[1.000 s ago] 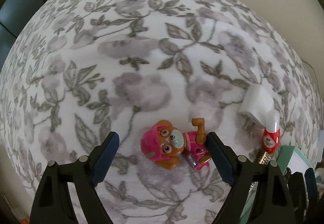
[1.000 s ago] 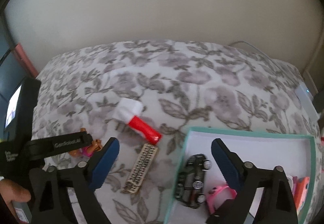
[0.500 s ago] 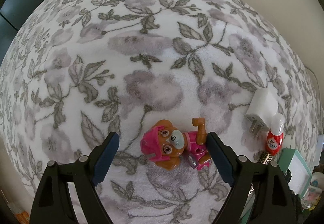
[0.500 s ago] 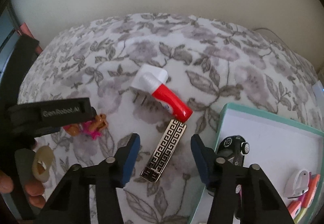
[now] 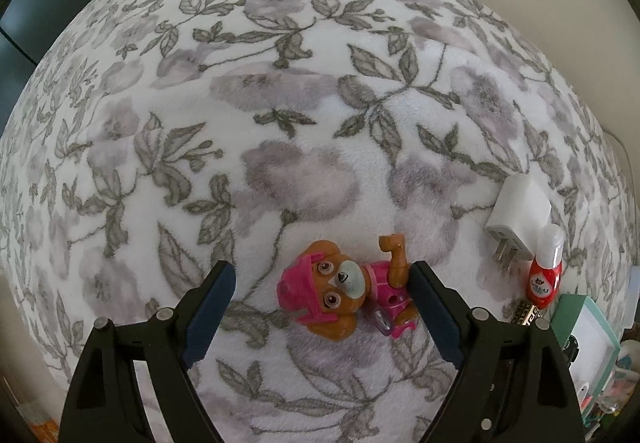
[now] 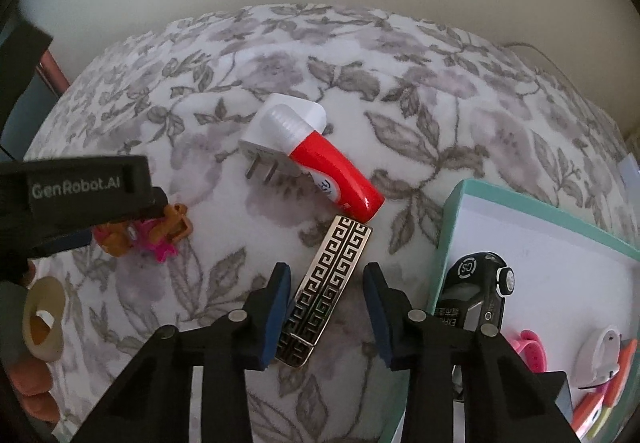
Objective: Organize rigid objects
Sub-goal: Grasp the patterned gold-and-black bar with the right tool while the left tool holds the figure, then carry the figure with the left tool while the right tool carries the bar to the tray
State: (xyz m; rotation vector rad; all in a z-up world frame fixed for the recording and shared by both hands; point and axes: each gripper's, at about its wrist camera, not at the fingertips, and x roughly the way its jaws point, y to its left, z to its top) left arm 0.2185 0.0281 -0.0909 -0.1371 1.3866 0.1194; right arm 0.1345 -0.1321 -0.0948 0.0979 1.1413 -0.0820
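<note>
A pink and brown toy pup (image 5: 344,295) lies on the floral blanket (image 5: 280,103). My left gripper (image 5: 322,299) points down over it, open, one finger on each side; the right finger is close to the pup's body. In the right wrist view a gold and black patterned bar (image 6: 328,291) lies between the fingers of my right gripper (image 6: 326,307), whose jaws are closing. The left pad is at the bar's edge, and a gap shows at the right pad. The pup (image 6: 144,235) shows partly under the left gripper's body (image 6: 80,191).
A white plug adapter (image 6: 280,135) and a red tube with a white cap (image 6: 332,171) lie just beyond the bar. At right, a teal box (image 6: 452,227) holds a black toy car (image 6: 476,295) and several small items. A hand (image 6: 36,395) shows at lower left.
My right gripper has come down from over the box edge to the patterned bar, and its jaws have narrowed around it. The left gripper stays open over the pup.
</note>
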